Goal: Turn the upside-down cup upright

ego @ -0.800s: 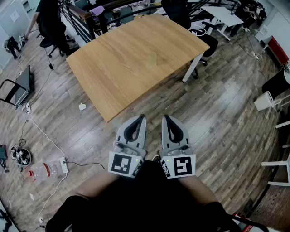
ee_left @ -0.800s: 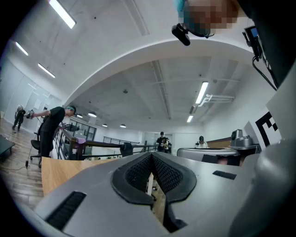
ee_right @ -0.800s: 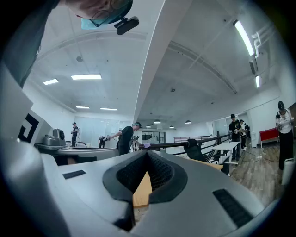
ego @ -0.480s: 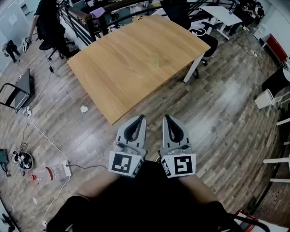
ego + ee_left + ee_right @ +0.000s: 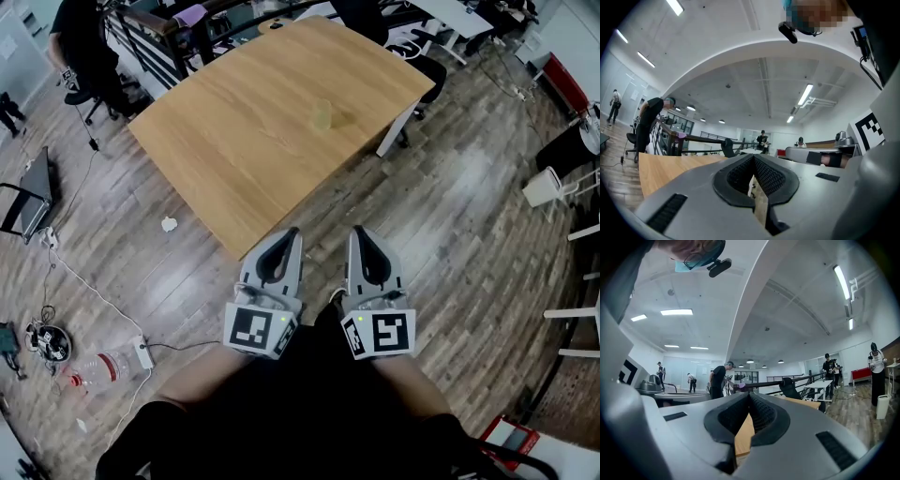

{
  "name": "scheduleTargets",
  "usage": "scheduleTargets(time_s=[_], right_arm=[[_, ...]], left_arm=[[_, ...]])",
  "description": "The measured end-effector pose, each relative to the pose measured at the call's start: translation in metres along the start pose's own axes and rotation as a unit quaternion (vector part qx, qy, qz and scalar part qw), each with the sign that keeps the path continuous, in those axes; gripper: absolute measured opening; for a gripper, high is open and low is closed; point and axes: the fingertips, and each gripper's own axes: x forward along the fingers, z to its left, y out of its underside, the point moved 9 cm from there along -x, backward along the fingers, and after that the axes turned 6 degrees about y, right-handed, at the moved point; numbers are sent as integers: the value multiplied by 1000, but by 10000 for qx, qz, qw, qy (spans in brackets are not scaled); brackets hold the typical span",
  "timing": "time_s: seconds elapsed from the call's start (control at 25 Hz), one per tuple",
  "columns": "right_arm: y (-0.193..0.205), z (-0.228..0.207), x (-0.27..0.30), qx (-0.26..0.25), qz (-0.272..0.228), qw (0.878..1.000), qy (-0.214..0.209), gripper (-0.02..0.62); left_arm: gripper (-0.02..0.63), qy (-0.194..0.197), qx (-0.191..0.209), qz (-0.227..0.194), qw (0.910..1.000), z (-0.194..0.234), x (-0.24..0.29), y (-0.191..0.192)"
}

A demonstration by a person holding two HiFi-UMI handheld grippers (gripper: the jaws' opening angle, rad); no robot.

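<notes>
A small, pale yellowish cup (image 5: 322, 115) stands near the middle of the wooden table (image 5: 234, 141) in the head view; it is too small to tell which end is up. My left gripper (image 5: 292, 234) and right gripper (image 5: 360, 232) are held side by side over the floor, short of the table's near edge and well apart from the cup. Both are shut with nothing between the jaws. The left gripper (image 5: 753, 157) and right gripper (image 5: 749, 393) views look level across the tabletop, and the cup does not show in either.
A dark railing (image 5: 178, 42) and a person (image 5: 80, 37) stand beyond the table's far left side. White desks (image 5: 450, 14) stand at the back right and a white bin (image 5: 539, 187) at the right. Cables, a power strip (image 5: 142, 352) and a bottle (image 5: 94, 367) lie on the floor at left.
The table's near edge has come closer to the grippers, and the cup shows more clearly. Both grippers sit slightly higher in the head view and stay shut.
</notes>
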Motion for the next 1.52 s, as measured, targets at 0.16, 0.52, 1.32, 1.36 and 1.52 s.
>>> scheduleTargets(time_s=[0.16,0.52,1.32,1.36,1.52], right_arm=[[15,-23,31,1,75,9999,75,14],[50,-122,172,151,356,9988,-302,14],[155,-194,415,128,1219,9786,-1655,15],[164,-191,423,116,1293,9775,-1662,15],[202,-183,454,137,1523,9748,-1624,15]], left_arm=[[8,-37,-39,83,10000,13,32,10],[8,-505,-161,416,9977,60,177,39],[8,-1318,70,1210,9838,185,366,123],[8,-1299,36,1293,9831,194,372,133],[8,-1201,-70,1543,9807,232,395,168]])
